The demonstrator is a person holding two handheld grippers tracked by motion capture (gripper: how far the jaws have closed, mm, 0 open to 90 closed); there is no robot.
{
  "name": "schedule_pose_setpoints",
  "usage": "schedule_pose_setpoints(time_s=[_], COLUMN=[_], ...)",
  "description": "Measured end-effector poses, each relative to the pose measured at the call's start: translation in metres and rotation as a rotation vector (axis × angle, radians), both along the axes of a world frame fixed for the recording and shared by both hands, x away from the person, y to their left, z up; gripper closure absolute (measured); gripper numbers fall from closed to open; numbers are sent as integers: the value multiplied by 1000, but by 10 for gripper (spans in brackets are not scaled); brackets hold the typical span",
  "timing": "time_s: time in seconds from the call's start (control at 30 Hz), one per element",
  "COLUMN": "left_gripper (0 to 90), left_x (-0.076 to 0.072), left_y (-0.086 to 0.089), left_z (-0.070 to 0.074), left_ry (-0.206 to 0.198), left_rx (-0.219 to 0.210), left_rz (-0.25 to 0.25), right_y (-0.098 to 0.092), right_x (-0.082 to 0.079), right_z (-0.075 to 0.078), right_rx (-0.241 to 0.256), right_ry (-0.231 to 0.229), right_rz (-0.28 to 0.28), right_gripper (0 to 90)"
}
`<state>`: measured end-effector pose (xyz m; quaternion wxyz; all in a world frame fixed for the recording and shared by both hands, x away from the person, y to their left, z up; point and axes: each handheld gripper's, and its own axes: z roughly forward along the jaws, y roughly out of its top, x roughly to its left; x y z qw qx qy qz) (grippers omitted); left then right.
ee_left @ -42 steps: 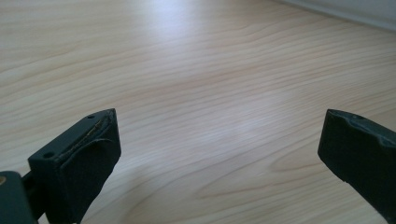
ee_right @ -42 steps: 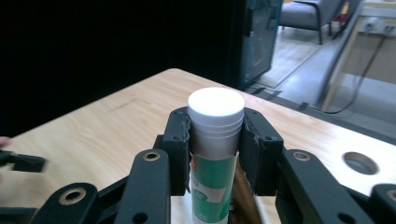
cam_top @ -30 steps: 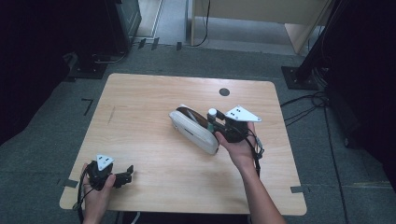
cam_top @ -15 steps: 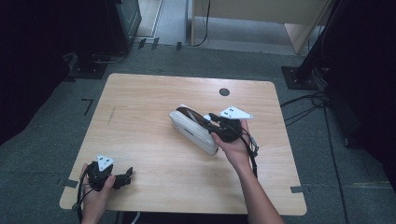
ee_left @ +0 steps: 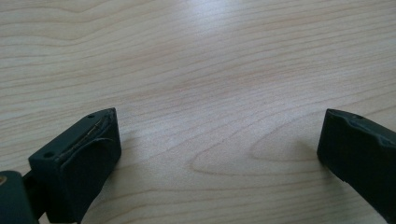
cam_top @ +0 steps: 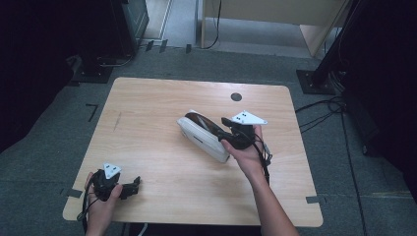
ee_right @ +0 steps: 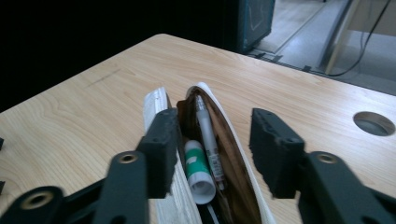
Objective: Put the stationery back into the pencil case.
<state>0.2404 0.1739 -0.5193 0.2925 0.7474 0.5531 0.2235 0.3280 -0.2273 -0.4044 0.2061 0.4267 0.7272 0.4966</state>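
wooden table [cam_top: 147,123] on grey carpet; left gripper [cam_top: 129,186] gapes empty; right gripper [cam_top: 227,129] open astride pencil case [cam_top: 202,137].

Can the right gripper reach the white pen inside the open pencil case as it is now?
Probably yes. The right gripper is open above the pencil case, whose mouth gapes; the white pen lies uncovered beside a green-labelled tube, which crowds it slightly.
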Motion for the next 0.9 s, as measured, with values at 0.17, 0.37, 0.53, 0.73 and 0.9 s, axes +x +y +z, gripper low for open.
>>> schedule_pose_setpoints(time_s=[0.17, 0.37, 0.53, 0.73, 0.9], left_gripper=[0, 0, 0, 0, 0], left_x=[0, 0, 0, 0, 0], left_y=[0, 0, 0, 0, 0], left_z=[0, 0, 0, 0, 0], left_ry=[-1, 0, 0, -1, -1], left_rx=[-1, 1, 2, 1, 1], left_rz=[-1, 0, 1, 1, 2], right_y=[-5, -20, -33, -50, -68], right_x=[-6, -14, -23, -33, -37], right_z=[7, 15, 18, 17, 8], right_rx=[-32, -40, -65, -64, -44], right_ry=[0, 15, 26, 38, 74], right_rz=[-76, -200, -276, -320, -357], right_gripper=[181, 0, 0, 0, 0])
